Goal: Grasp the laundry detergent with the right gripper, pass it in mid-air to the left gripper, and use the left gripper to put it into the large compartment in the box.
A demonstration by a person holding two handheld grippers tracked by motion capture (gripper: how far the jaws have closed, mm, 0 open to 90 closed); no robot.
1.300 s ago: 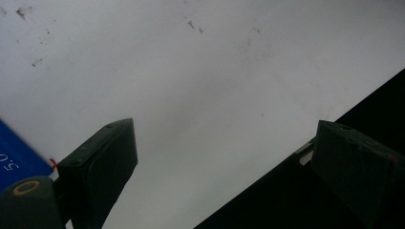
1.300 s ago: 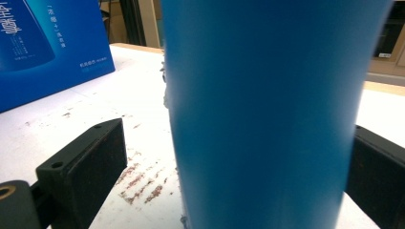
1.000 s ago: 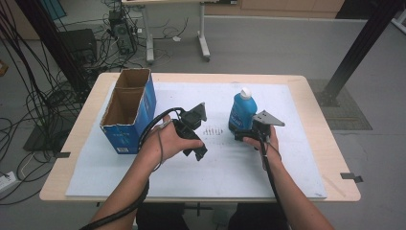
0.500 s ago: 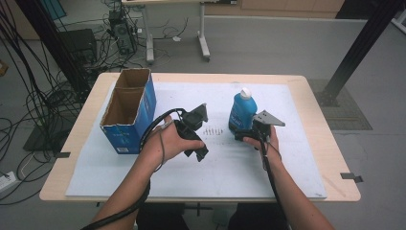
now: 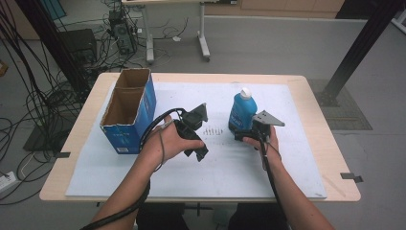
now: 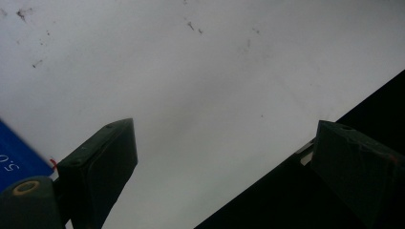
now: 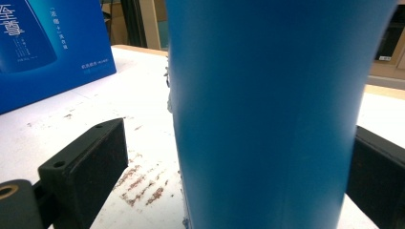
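Observation:
A blue bottle (image 5: 242, 111) with a white cap stands upright on the white mat (image 5: 230, 167), right of centre. My right gripper (image 5: 241, 134) sits at the bottle's base. In the right gripper view its jaws stand on either side of the bottle (image 7: 277, 114), and a gap shows at the left jaw, so the right gripper (image 7: 239, 131) is open. My left gripper (image 5: 197, 143) is held tilted over the middle of the mat. Seen from its own camera, the left gripper (image 6: 224, 129) is open, with only bare mat (image 6: 200, 71) between the jaws.
An open blue cardboard box (image 5: 128, 112) stands at the left of the table (image 5: 311, 91); the box (image 7: 52, 47) also shows behind the right gripper's left jaw. Small dark marks (image 5: 210, 130) dot the mat between the grippers. Cables and a desk frame are on the floor beyond.

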